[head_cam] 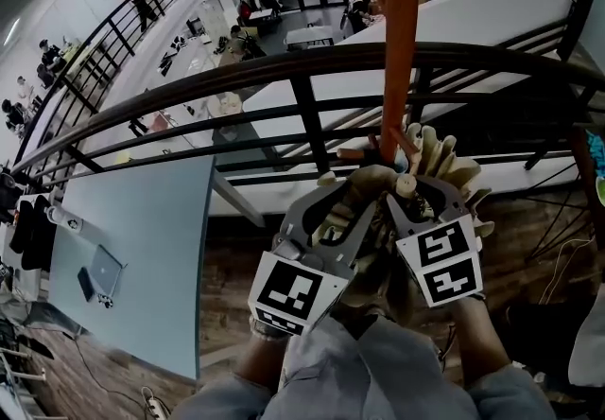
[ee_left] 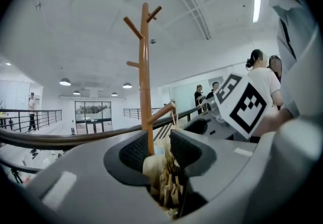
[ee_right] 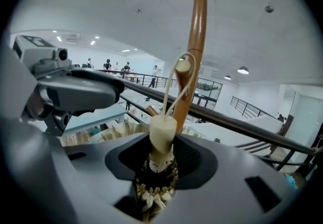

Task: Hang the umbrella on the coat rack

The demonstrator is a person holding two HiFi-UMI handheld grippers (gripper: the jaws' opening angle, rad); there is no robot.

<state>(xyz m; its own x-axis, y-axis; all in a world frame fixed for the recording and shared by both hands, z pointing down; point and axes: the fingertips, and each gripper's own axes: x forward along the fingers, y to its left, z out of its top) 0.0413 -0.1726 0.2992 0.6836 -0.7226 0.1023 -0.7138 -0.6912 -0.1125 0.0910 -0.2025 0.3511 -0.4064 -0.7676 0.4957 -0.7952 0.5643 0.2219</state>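
Note:
The coat rack (head_cam: 400, 40) is an orange-brown wooden pole with pegs, standing right in front of both grippers. A folded cream umbrella (head_cam: 440, 159) is held between them against the pole's lower part. My left gripper (ee_left: 160, 156) is shut on the umbrella's bunched fabric (ee_left: 161, 177), with the rack (ee_left: 145, 66) just beyond. My right gripper (ee_right: 162, 160) is shut on the umbrella's neck below the cream handle (ee_right: 163, 134). The handle's cord loop (ee_right: 174, 74) rises to a peg end (ee_right: 182, 66) on the rack (ee_right: 197, 26); whether it sits over the peg I cannot tell.
A dark metal railing (head_cam: 312, 63) runs across just behind the rack, with an open lower floor and several people beyond. A pale table (head_cam: 151, 219) with a laptop (head_cam: 102, 269) stands at the left. Cables lie on the wooden floor (head_cam: 558, 257) at the right.

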